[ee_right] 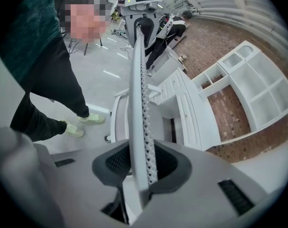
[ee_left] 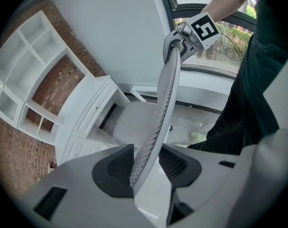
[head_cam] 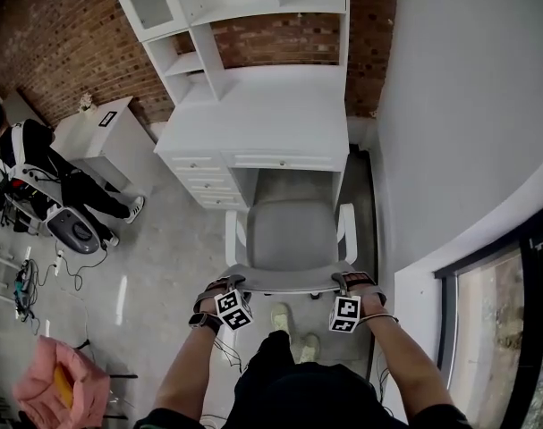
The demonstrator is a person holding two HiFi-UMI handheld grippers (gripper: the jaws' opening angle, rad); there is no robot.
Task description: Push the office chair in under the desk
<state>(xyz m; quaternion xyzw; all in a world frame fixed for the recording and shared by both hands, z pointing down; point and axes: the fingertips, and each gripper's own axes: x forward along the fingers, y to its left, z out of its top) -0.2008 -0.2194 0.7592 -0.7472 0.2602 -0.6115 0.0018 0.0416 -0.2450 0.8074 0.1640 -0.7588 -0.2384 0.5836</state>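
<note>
Chair [head_cam: 291, 235] pinched in left gripper [ee_left: 148, 161], right gripper [ee_right: 144, 161]

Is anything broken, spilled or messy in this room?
Nothing looks broken or spilled. The office chair sits straight, facing the gap under the desk. Only the loose cables sprawled over the floor at the far left look messy.
</note>
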